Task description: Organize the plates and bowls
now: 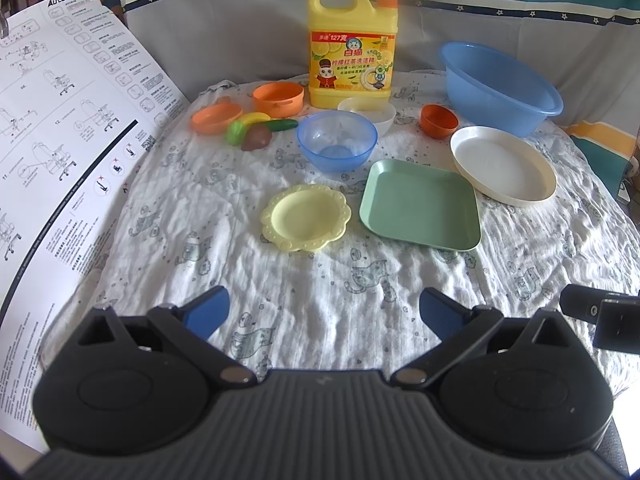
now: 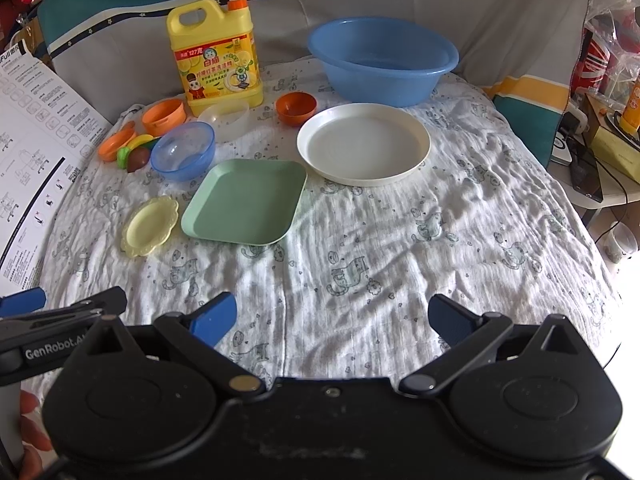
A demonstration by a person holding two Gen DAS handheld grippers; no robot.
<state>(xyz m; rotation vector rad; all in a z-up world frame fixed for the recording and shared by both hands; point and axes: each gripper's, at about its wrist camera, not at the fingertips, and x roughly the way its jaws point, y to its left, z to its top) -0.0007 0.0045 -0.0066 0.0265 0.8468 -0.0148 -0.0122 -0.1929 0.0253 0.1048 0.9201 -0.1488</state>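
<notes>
On the cat-print cloth lie a small yellow scalloped plate [image 1: 305,216] [image 2: 150,224], a green square plate [image 1: 422,205] [image 2: 246,202] and a round white plate [image 1: 502,165] [image 2: 363,144]. Behind them stand a clear blue bowl [image 1: 337,140] [image 2: 183,151], a white bowl [image 1: 368,114] [image 2: 226,117], a small dark orange bowl [image 1: 439,120] [image 2: 296,108] and a large blue basin [image 1: 500,88] [image 2: 382,65]. My left gripper [image 1: 324,316] is open above the near cloth, holding nothing. My right gripper [image 2: 334,320] is open too, also empty, well short of the plates.
A yellow detergent jug [image 1: 353,46] [image 2: 216,60] stands at the back. Orange pot [image 1: 278,98] [image 2: 164,117], orange lid [image 1: 216,118] and toy fruit [image 1: 256,128] [image 2: 136,152] sit back left. A printed instruction sheet [image 1: 64,140] covers the left edge. A side table with clutter [image 2: 600,148] is on the right.
</notes>
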